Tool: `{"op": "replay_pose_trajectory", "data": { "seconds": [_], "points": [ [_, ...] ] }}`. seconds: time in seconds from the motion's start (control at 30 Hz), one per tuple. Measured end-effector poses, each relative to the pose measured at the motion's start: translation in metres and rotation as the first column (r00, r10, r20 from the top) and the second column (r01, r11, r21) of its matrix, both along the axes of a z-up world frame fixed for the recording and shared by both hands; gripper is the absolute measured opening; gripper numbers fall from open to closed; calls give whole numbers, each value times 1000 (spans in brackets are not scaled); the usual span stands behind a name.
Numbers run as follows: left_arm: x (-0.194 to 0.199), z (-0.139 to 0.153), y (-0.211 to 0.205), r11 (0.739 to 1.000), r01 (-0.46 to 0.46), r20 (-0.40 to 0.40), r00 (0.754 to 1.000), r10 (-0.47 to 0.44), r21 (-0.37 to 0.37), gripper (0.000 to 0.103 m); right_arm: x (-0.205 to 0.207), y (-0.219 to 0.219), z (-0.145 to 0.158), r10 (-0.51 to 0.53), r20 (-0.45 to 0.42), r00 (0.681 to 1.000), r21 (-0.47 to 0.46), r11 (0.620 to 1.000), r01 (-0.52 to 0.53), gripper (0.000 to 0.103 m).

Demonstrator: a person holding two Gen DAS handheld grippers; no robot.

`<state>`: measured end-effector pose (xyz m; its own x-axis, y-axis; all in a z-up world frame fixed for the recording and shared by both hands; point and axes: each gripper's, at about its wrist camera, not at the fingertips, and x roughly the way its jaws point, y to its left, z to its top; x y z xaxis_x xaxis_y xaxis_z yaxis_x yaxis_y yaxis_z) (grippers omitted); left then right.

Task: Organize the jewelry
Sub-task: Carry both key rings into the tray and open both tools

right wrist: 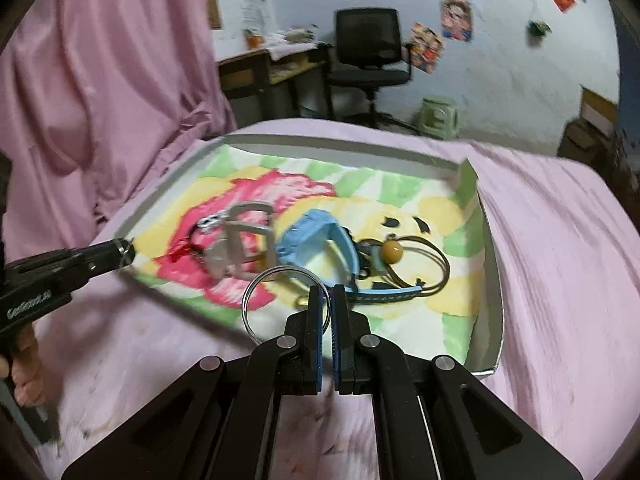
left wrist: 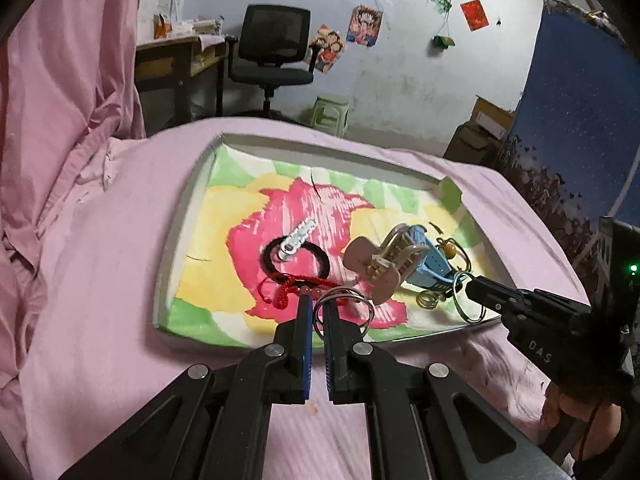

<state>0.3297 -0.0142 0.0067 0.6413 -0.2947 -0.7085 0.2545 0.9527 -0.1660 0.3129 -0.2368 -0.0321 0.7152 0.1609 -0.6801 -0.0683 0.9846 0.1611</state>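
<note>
Both grippers are gripping now! The left gripper (left wrist: 316, 308) has its jaws closed on a silver ring (left wrist: 343, 309) at the near edge of the tray (left wrist: 176, 248), and the right gripper (right wrist: 328, 300) is pinching another metal ring (right wrist: 280, 300) over the tray's near side. The hair clip (left wrist: 380, 266), blue watch (right wrist: 320, 236) and black hair tie (left wrist: 296, 260) wait in the tray's middle. Looks like the pick-up step; next, each ring needs carrying clear without snagging the red cord (left wrist: 288, 288).
</note>
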Motion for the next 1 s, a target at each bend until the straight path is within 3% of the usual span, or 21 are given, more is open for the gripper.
{"op": "replay_pose_trajectory", "data": {
  "seconds": [0.27,0.7,0.8,0.87,1.0],
  "points": [
    [12,-17,-7,999,1,-32,999,1,40,6,14,1,-27,-23,-53,998,-12,1000,23,4],
    [11,-17,-10,998,6,-31,1000,-4,56,8,14,-1,-31,-35,-70,997,-15,999,34,5],
    [6,-15,-12,998,19,-19,1000,-18,53,22,13,-3,-30,-36,-71,997,-16,999,35,5],
    [1,-13,-14,997,16,4,1000,-17,70,44,11,-4,-30,-35,-68,997,-16,999,34,5],
    [-6,-10,-14,996,17,29,999,-20,88,48,8,-5,-27,-34,-58,998,-19,999,32,5]
  ]
}}
